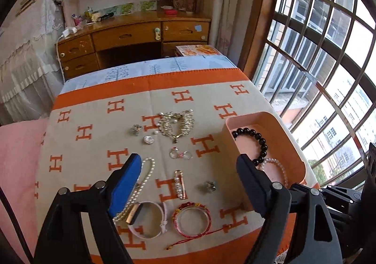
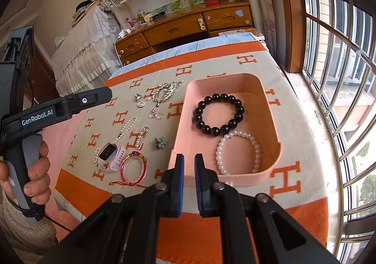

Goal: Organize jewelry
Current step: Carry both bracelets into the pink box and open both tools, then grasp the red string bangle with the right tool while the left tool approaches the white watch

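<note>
Hovering over the blanket-covered desk (image 1: 94, 99) in the left wrist view, the left tongs (image 1: 188, 167) gape wide and empty. On the cloth lie a pearl chain (image 1: 145, 174), a pink smartwatch (image 1: 141, 219), a red bangle (image 1: 191, 219), a pearl pin (image 1: 178, 184) and a silver necklace (image 1: 176, 123). At the right edge, the pink tray (image 1: 249, 118) holds two bracelets.

From the right wrist view, the right tongs (image 2: 189, 184), nearly closed, grip nothing. A black bead bracelet (image 2: 218, 113) and a pearl bracelet (image 2: 239, 152) lie in the tray. Most pieces remain unsorted.
</note>
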Available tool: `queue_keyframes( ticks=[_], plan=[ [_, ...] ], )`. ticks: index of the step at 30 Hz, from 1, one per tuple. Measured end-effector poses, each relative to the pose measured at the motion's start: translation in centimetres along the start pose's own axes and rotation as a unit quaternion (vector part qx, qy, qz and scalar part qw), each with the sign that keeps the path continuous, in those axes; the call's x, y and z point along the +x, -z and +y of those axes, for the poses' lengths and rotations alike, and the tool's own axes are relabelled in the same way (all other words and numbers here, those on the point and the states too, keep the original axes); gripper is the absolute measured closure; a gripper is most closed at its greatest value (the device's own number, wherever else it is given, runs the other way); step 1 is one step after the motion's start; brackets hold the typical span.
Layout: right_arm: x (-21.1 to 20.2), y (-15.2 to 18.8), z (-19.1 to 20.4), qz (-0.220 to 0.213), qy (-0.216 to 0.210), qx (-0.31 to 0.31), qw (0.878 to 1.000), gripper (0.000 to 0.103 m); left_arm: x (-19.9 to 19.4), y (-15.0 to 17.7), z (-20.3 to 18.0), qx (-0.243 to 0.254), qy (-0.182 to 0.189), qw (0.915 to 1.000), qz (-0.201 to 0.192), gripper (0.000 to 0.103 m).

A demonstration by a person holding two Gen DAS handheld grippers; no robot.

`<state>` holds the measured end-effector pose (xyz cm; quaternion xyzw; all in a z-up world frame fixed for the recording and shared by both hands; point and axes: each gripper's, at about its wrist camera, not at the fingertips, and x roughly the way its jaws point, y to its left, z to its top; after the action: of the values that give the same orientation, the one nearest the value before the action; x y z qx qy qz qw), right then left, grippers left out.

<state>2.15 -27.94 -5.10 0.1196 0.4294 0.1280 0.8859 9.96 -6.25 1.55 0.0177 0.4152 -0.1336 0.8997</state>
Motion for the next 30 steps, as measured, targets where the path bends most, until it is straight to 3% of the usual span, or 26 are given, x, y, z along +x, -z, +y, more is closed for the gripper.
queue_keyframes(
  ticks=[4, 8, 17, 23, 30],
  plan=[
    [0.1, -0.2, 2.5, 0.002, -0.011, -0.025, 1.0, 0.093, -2.8, 1.1, 4.0, -0.031, -0.03, 0.9987, -0.027, 0.02],
    [0.3, -0.6, 5.0, -0.003, -0.019, -0.051, 0.999, 0.064, -4.1, 2.5, 7.7, -0.064, -0.045, 0.9965, -0.029, 0.018],
    [4.0, -0.6, 10.0, 0.037, -0.013, -0.104, 0.994, 0.064, -2.0, 7.0, 12.9, -0.089, -0.063, 0.9939, 0.014, 0.018],
    [7.9, 0.3, 10.2, 0.085, 0.016, -0.094, 0.992, 0.064, -0.1, 9.6, 12.3, -0.069, -0.025, 0.9957, 0.056, 0.023],
    [10.6, 0.9, 9.9, 0.114, 0.035, -0.094, 0.988, 0.064, 0.0, 9.9, 7.8, 0.01, 0.014, 0.9987, 0.048, 0.025]
  ],
)
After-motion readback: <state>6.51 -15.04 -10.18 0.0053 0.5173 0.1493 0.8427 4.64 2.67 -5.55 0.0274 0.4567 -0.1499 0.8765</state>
